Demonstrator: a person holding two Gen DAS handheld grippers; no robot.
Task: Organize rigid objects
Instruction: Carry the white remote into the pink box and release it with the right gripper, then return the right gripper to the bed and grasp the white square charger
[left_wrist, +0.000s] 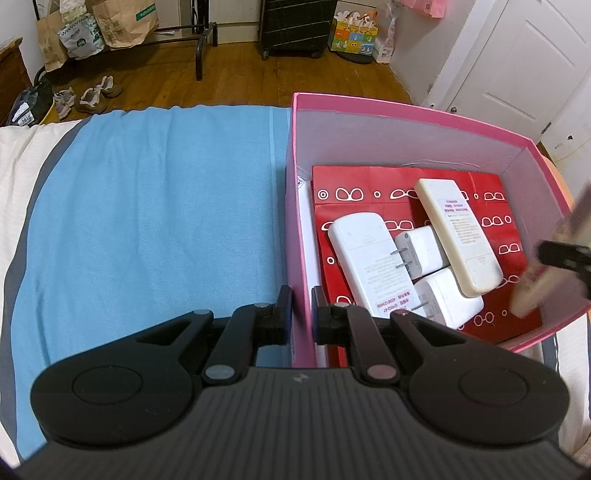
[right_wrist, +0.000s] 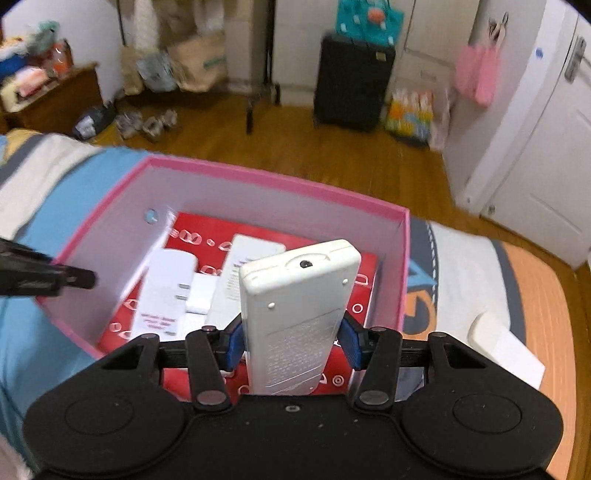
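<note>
Clamped between the right gripper (right_wrist: 293, 341) pads, a white remote (right_wrist: 299, 314) hangs over the pink box's (left_wrist: 406, 114) near edge, not yet released. Pinching the box's left wall, the left gripper (left_wrist: 301, 314) steadies it. Two remotes (left_wrist: 458, 236) and two chargers (left_wrist: 424, 251) already lie inside; another white item (right_wrist: 506, 347) waits on the bed (left_wrist: 147, 203).

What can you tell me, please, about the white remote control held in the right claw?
The white rectangular plastic remote control is clamped between the blue pads of the right claw, back side up. Its far end carries a small dark emitter window, two small round marks show on its back, and a ribbed panel fills its near half. It tilts upward, hanging over the pink cardboard box, touching nothing else visible.
</note>
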